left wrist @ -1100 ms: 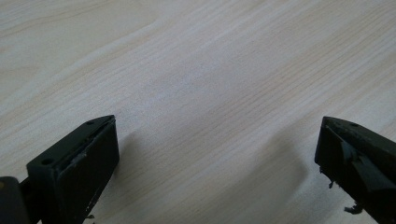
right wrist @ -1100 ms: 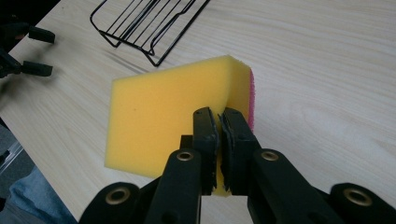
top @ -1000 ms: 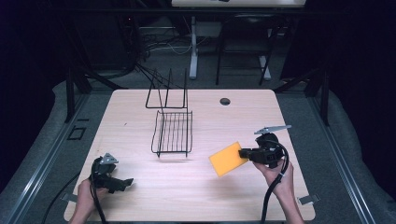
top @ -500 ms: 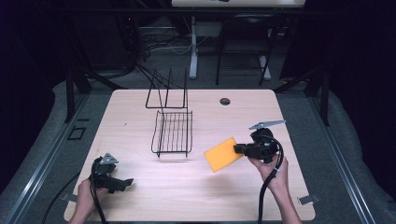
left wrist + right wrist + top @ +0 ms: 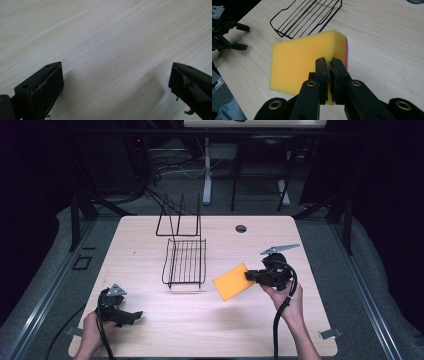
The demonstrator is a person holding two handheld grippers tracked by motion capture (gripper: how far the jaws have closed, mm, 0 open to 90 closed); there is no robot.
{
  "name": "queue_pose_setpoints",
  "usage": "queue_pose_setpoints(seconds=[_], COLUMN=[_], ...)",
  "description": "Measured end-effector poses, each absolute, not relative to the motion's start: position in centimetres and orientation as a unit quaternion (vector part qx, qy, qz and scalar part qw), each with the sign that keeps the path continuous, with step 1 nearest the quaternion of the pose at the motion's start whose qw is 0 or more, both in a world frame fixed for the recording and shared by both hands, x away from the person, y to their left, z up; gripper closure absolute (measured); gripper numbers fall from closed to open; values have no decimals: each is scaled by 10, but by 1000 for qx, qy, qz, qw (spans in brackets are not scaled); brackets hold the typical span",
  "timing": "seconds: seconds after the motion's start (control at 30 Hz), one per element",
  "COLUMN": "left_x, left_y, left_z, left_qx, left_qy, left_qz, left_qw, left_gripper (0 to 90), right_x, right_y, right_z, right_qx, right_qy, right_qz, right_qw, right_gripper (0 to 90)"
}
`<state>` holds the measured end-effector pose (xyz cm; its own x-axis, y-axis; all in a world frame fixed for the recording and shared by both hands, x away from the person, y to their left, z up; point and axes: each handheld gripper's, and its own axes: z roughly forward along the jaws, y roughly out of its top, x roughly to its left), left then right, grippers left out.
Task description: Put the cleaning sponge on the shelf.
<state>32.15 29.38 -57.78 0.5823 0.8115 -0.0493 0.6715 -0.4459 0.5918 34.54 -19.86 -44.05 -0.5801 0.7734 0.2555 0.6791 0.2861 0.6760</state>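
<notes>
A yellow sponge (image 5: 231, 281) with a pink scouring face (image 5: 346, 53) hangs a little above the wooden table (image 5: 150, 335), right of centre. My right gripper (image 5: 252, 276) is shut on the sponge's near edge (image 5: 299, 60), and its jaws squeeze the foam thin. A black wire rack (image 5: 185, 262) lies just left of the sponge, also visible as the rack (image 5: 309, 15) beyond it. My left gripper (image 5: 134, 316) rests at the table's front left corner. Its jaws stand wide apart over bare wood (image 5: 116, 75), with nothing between them.
An upright wire frame (image 5: 179, 215) stands behind the flat rack. A round cable hole (image 5: 241, 228) sits near the table's back edge. The other hand with the left gripper (image 5: 240, 36) is at the far left in the right gripper view.
My right gripper has carried the sponge a little to the left and up, closer to the wire rack. The left gripper has stayed where it was.
</notes>
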Motion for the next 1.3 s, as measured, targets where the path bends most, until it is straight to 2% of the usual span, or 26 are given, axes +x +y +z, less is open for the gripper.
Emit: queue_pose_setpoints(seconds=[1.3], left_x=[321], left_y=[293], left_z=[-578], left_qx=[842], left_qy=[439], left_qz=[124], left_qw=[288], left_gripper=[1], right_x=[368], right_y=[-162], right_z=[-435], right_qx=[429], right_qy=[804], right_qz=[406], right_qw=[61], right_gripper=[853])
